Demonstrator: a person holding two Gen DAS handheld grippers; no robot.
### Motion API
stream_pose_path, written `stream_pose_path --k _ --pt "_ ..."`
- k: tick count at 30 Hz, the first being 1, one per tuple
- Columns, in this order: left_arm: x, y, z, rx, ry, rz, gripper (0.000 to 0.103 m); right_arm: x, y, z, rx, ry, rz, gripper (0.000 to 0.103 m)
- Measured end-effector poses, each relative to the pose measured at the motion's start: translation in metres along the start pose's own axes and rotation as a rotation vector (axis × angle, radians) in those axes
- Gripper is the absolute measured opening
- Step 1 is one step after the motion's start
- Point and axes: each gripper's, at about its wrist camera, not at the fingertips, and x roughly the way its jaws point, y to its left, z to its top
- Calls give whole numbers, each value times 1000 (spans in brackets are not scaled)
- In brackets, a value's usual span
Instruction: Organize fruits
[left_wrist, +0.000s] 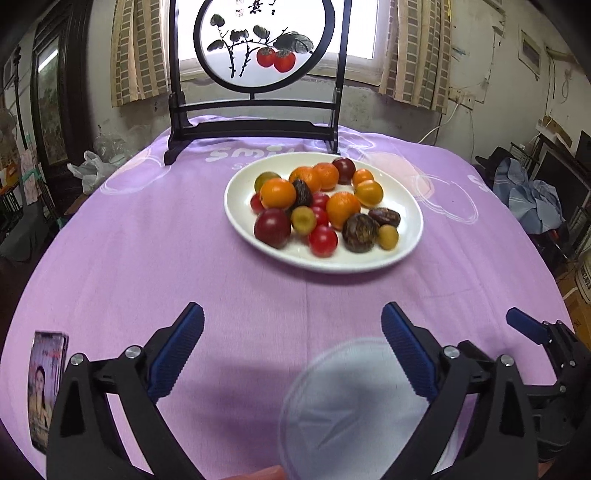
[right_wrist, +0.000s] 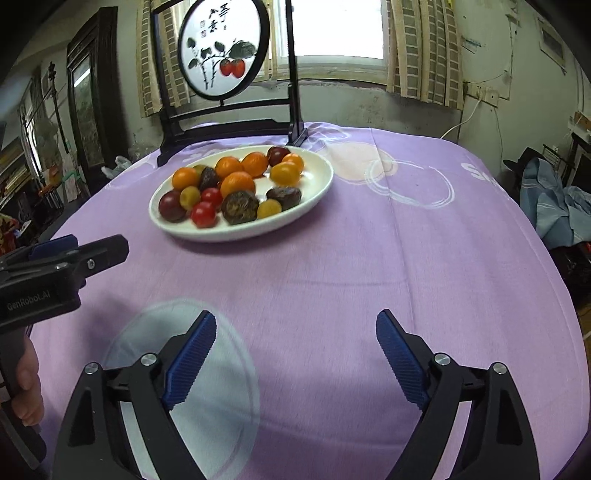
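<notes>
- White plate (left_wrist: 402, 254) of small round fruits (left_wrist: 317, 206) sits at 12 o'clock on the purple cloth (left_wrist: 147, 258).
- Left claw (left_wrist: 291, 343) and right claw (right_wrist: 295, 350) gape wide, both empty.
- Fruits look light, smooth, bruisable, likely to roll; pinch 1 gently across its middle.

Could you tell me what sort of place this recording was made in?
Probably a lived-in home: a table under a purple cloth, a curtained window behind a painted screen, and clothes heaped at the side.
</notes>
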Motion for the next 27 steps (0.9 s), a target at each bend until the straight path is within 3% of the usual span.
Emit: stream_pose_path --k 5,10,13,20,27 --pt "-5 1 -16 17 4 -5 95 -7 15 -14 -89 -18 -47 89" --pt "3 2 -24 8 22 -30 95 -10 14 -17 -100 -38 -73 89" --pt "9 0 -29 16 5 -19 95 -5 10 -16 -87 -21 -80 90" --pt "25 -2 -36 9 69 -68 95 12 -1 -18 -25 75 -80 92" --pt "36 -7 -41 27 104 -9 96 15 -1 -23 -4 112 -76 92"
